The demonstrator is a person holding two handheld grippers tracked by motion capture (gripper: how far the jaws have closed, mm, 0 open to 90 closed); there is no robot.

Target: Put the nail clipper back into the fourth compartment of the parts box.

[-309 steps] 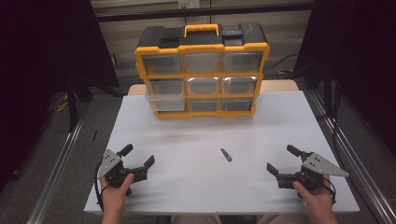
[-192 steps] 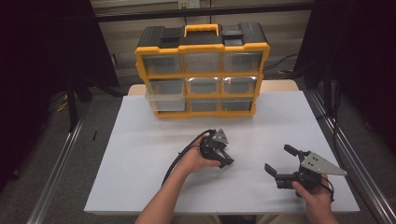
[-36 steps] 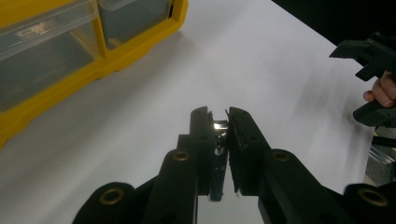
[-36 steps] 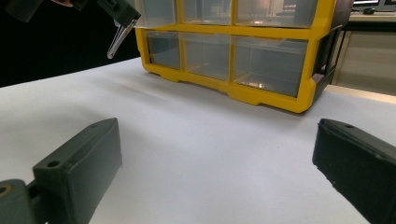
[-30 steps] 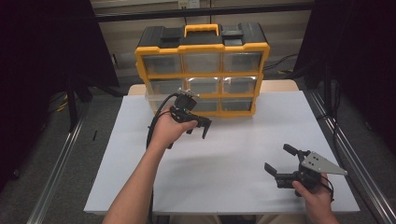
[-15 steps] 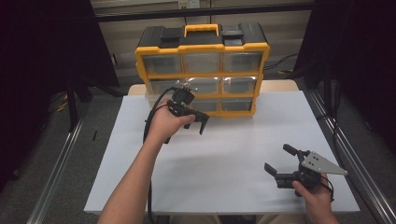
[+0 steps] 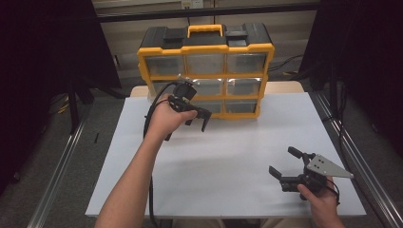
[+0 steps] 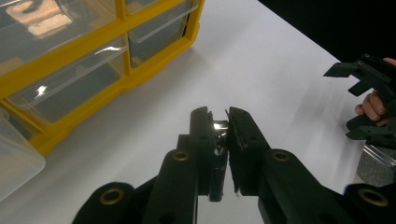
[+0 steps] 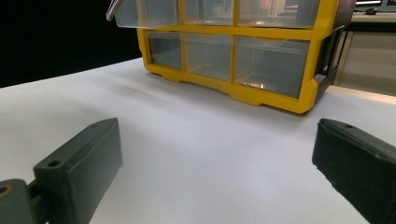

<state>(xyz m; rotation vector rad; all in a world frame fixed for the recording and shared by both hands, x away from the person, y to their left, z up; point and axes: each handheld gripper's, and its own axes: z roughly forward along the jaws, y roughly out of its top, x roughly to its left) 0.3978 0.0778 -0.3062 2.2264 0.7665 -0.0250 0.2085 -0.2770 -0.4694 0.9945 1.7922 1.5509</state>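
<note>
Nearest the person's edge, toward the right corner of the white table (image 7: 228, 166), the right gripper (image 7: 288, 164) is resting low in the hand with its jaws standing wide apart and gripping nothing; in the right gripper view bare white surface is lying between them. Farther in, the left gripper (image 7: 198, 121) is hanging in the air in front of the organizer's lower drawers, toward the far left of the table. In the left gripper view its jaws are pressing together on a small dark metal piece, likely a screw (image 8: 218, 138), glinting in the narrow slit; what it is exactly is too small to tell. The left forearm (image 7: 135, 180) is crossing the table diagonally from the near edge, and the gripper's black cable (image 7: 151, 111) is looping beside the wrist. At the far edge the yellow drawer organizer (image 7: 206, 71) is standing upright, with one clear drawer (image 9: 144, 11) on its left column sticking out
</note>
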